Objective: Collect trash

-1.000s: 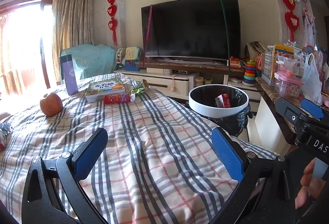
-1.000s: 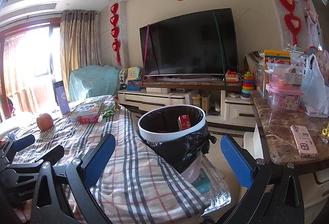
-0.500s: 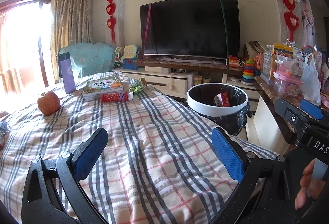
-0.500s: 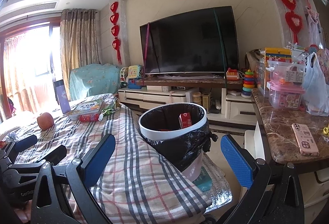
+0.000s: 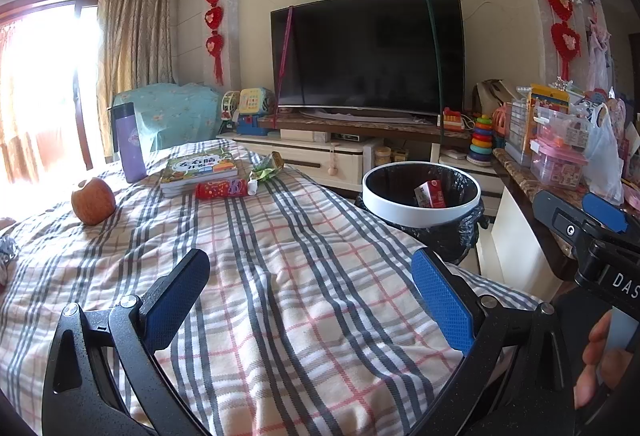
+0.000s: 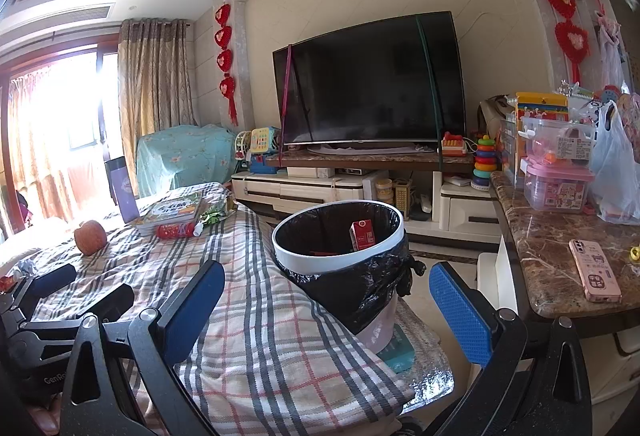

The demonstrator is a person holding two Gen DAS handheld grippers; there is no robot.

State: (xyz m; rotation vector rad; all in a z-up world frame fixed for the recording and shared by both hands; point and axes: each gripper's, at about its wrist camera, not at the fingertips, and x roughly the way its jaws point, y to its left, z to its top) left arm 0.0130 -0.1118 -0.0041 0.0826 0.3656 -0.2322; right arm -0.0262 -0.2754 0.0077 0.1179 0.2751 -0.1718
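Now the left gripper (image 5: 308, 300) is sitting a bit nearer to the far trash than 1 s ago, jaws wide & empty, and the right gripper (image 6: 326, 310) is also staying wide w/ nothing. A red carton (image 6: 363, 234) is lying in the bin (image 6: 340, 260) already, while the red wrapper (image 5: 222, 190) and green wrapper (image 5: 267, 168) are waiting on the plaid cloth (image 5: 288, 276) beside the books (image 5: 200, 168), so probably next pick.

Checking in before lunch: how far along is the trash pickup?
Done: one red carton sits in the trash bin. In hand: nothing; left gripper and right gripper are open. Left: red tube and green wrapper on the plaid cloth.
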